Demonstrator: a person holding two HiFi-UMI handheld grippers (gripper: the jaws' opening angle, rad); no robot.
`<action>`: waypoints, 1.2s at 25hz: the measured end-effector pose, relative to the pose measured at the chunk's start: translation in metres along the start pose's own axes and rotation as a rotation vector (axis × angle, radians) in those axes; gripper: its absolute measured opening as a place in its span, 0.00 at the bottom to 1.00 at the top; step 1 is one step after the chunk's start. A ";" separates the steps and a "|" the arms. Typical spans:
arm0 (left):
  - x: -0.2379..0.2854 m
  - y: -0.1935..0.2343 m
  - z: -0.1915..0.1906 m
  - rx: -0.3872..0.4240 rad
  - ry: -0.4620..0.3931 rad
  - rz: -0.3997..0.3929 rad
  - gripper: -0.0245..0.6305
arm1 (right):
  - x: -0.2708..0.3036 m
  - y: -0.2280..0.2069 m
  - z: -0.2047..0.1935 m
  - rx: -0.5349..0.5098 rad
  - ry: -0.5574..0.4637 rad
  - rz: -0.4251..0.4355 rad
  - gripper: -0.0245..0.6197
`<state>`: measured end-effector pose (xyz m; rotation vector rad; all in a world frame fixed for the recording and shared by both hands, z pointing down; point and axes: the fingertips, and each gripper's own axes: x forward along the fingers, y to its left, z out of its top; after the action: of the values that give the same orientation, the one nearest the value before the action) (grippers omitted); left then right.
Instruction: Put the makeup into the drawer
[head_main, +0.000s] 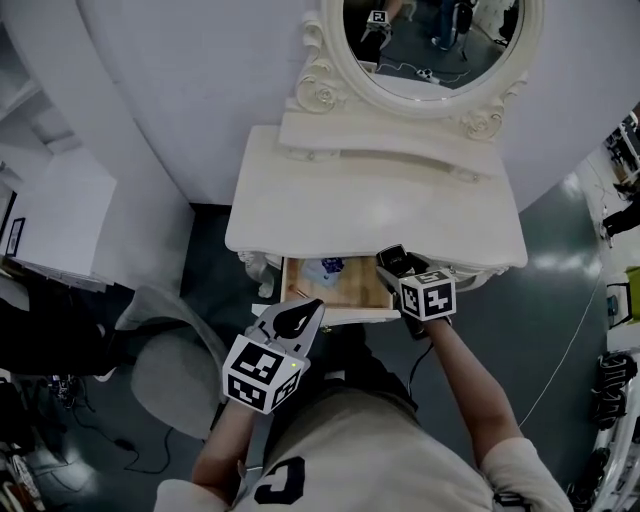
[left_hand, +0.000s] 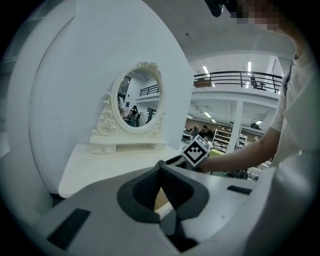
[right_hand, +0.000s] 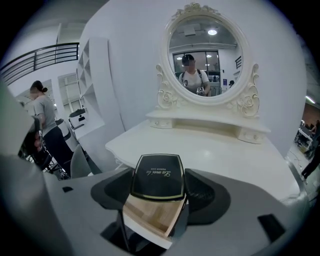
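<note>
The drawer (head_main: 356, 291) under the white worktop (head_main: 370, 205) is standing open, showing a pale wood floor. A small blue-and-white item (head_main: 328, 267) is lying in its far left part; I cannot tell what it is. The right claw (head_main: 395, 264) is gripping the makeup, a black compact (right_hand: 157, 176) with gold lettering on its lid, and holding it above the drawer's right end, just by the worktop's near edge. The left claw (head_main: 312, 309) is pinched together with nothing in it, hovering at the near left of the drawer's front. An oval mirror (head_main: 440, 45) is standing at the worktop's far side.
</note>
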<state>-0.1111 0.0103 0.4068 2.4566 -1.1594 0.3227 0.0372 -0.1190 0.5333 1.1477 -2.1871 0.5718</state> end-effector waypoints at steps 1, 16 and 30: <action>-0.001 -0.003 -0.003 0.001 0.007 -0.009 0.12 | -0.006 0.005 -0.003 0.004 -0.002 0.009 0.55; 0.010 -0.012 -0.029 -0.029 0.083 0.007 0.12 | 0.029 0.057 -0.049 -0.117 0.152 0.201 0.55; 0.066 0.028 -0.027 -0.099 0.176 0.141 0.12 | 0.115 0.043 -0.071 -0.131 0.290 0.335 0.55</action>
<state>-0.0921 -0.0384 0.4629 2.2171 -1.2441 0.4994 -0.0289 -0.1190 0.6588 0.5909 -2.1342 0.6769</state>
